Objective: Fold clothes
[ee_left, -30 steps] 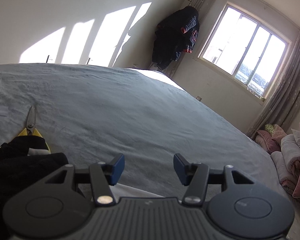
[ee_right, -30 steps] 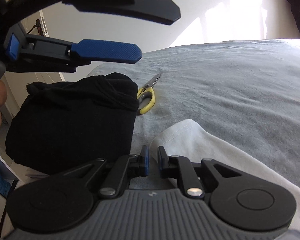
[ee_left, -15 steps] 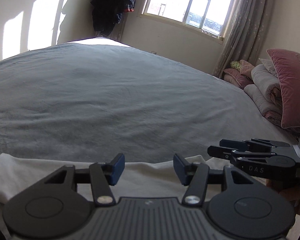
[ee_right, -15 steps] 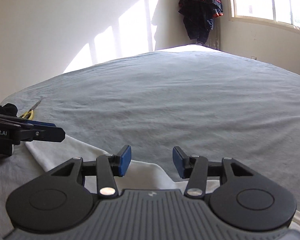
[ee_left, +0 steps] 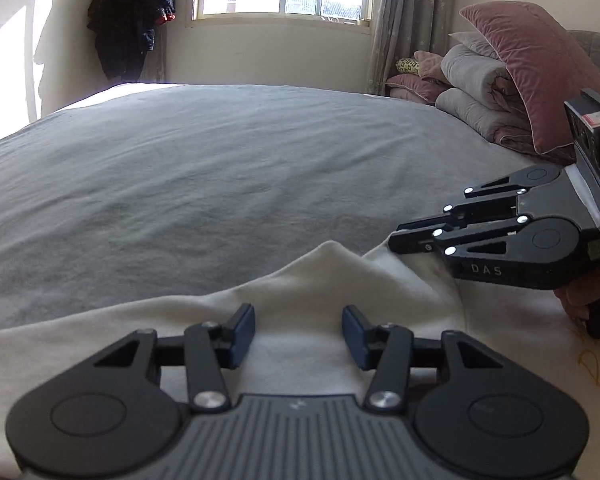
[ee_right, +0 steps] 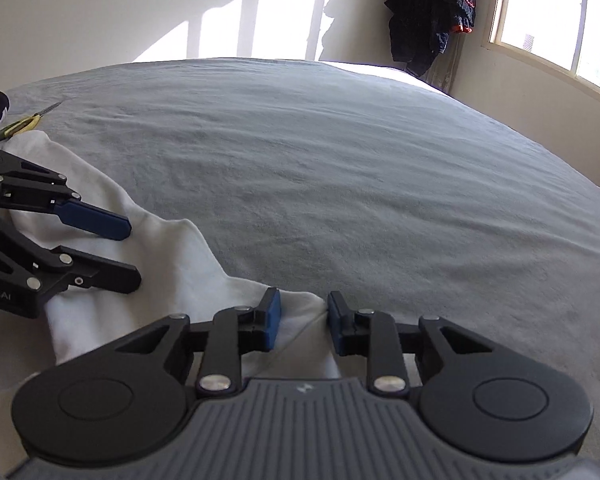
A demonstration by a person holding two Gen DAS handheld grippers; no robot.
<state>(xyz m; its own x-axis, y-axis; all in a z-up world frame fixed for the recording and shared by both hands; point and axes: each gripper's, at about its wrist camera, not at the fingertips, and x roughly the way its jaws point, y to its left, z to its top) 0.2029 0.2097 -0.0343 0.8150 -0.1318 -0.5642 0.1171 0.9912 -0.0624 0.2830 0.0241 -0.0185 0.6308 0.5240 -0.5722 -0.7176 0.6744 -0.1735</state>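
Two grippers flank a white garment (ee_left: 340,280) on the grey bedspread (ee_left: 200,184): left gripper (ee_left: 298,334) spread wide at 6 o'clock, right gripper (ee_right: 300,320) half-open, straddling a raised fabric corner, likely to pinch it.

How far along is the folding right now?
Done: the white garment lies on the grey bed; no fold shows yet. In hand: the left gripper hangs open over it; the right gripper is open, straddling a pinched-up edge. Left: grasping and every fold.
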